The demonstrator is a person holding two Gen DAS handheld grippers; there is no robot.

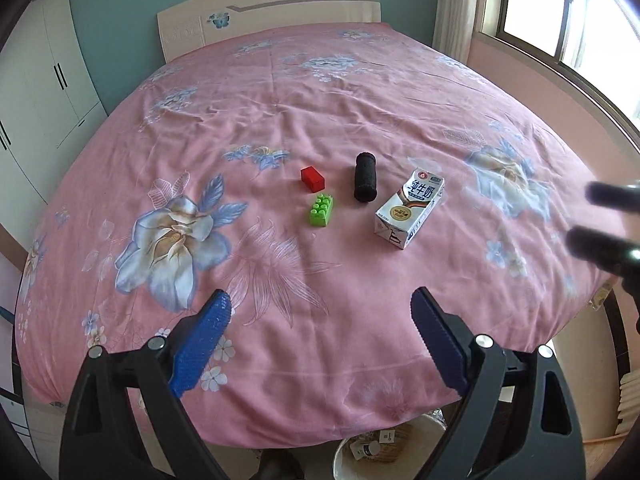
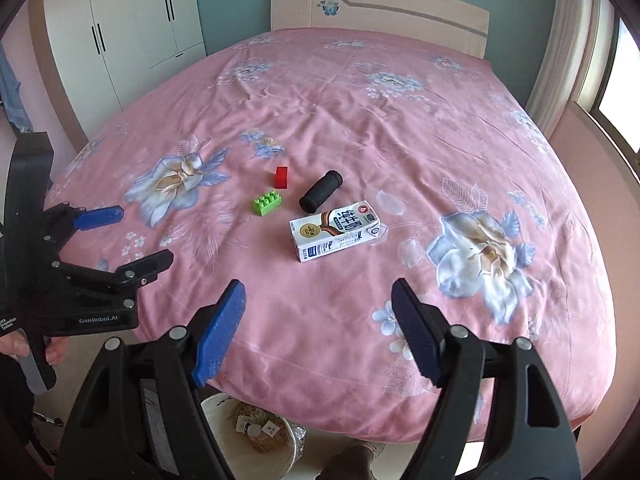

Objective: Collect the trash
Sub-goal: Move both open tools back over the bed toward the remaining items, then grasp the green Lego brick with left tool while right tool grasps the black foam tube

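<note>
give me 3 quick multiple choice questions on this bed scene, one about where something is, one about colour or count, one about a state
1. Where is the wastebasket?
A. on the bed
B. on the floor at the near edge of the bed
C. beside the wardrobe

2. How many toy bricks lie on the bedspread?
A. one
B. two
C. four

3. How does the milk carton rest?
A. standing upright
B. lying on its side
C. held in a claw

Answers:
1. B, its rim shows below the bedspread's near edge in both views.
2. B, a red brick and a green brick lie near the black roller.
3. B, its long side is flat on the cloth, and both the left claw and the right claw are open and empty.
</note>
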